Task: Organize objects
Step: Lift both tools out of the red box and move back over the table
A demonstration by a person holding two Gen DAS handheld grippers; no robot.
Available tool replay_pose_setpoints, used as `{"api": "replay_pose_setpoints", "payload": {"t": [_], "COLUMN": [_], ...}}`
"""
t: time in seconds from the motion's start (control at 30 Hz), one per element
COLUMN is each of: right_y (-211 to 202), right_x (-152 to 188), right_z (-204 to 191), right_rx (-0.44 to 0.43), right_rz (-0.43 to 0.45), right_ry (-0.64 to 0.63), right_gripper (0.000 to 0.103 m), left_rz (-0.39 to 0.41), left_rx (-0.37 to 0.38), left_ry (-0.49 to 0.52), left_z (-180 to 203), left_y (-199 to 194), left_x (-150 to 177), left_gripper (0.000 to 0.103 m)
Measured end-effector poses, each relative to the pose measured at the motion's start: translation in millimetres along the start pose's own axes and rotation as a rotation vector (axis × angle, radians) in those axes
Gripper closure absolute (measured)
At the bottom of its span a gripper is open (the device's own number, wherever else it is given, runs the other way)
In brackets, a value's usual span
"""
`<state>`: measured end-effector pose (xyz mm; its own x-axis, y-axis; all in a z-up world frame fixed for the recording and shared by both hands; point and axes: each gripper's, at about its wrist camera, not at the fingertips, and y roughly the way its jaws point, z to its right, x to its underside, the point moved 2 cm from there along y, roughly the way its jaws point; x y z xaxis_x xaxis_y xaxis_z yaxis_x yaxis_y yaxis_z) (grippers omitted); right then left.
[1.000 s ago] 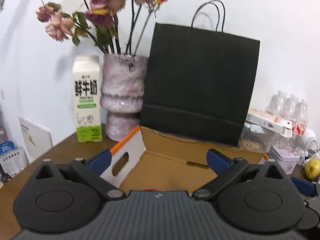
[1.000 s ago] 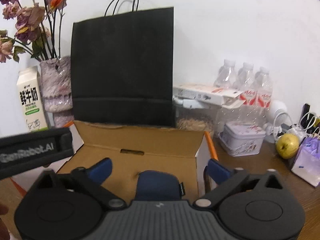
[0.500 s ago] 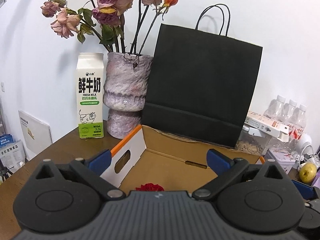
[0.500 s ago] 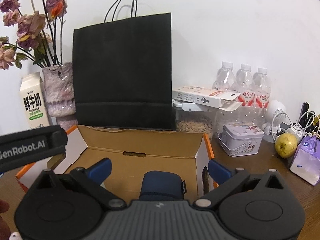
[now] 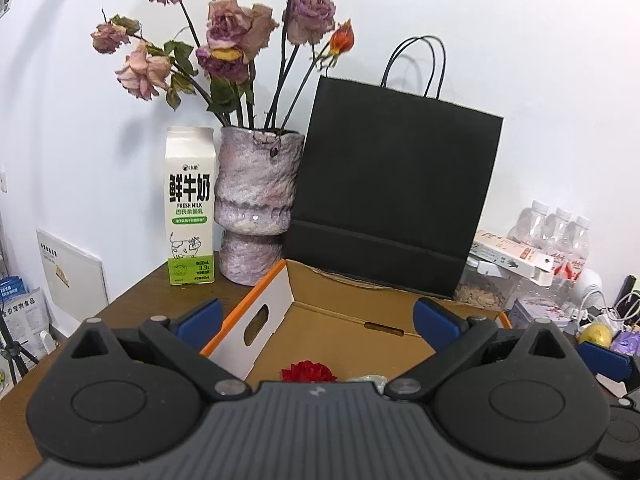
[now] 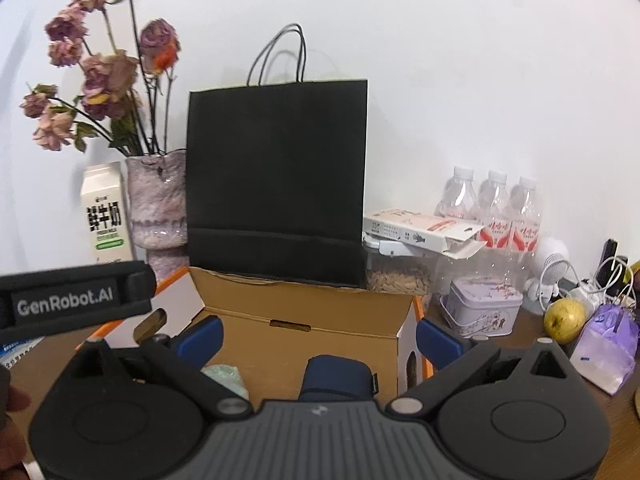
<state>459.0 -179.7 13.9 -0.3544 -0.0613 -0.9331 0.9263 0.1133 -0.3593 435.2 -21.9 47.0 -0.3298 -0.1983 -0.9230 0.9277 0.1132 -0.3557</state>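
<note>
A brown wooden table (image 5: pixel 168 304) carries an open cardboard box (image 5: pixel 360 332), milk carton (image 5: pixel 190 208), vase (image 5: pixel 256 204), black paper bag (image 5: pixel 392 204), tin (image 6: pixel 484 306), 3 water bottles (image 6: pixel 494 204) and a pear (image 6: pixel 565 319)

Place: lived-in home or small office corner | Evidence: dried roses sitting in a vase (image 5: pixel 256 208) beside a milk carton (image 5: pixel 190 208) | black paper bag (image 6: pixel 276 184) leaning against the wall | water bottles (image 6: pixel 494 204), tin (image 6: pixel 484 306), charger cables (image 6: pixel 600 280) crowding a wooden table (image 5: pixel 160 300)
</note>
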Motion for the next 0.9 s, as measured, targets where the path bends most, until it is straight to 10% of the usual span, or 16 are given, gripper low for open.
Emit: {"api": "replay_pose_setpoints", "payload": {"t": [0.9], "right_y": [-95.7], "right_x": [39.7], "right_z": [10.5], "right_rx": [-0.052], "right_rz": [0.034], "right_ry": [-0.046], "right_gripper": [0.000], "left_rz": [0.079], "left_rx": [0.083], "left_ry": [0.107], "left_z": [-15.0], "left_y": [-103.2], "left_x": [20.3], "left_gripper": [0.000]}}
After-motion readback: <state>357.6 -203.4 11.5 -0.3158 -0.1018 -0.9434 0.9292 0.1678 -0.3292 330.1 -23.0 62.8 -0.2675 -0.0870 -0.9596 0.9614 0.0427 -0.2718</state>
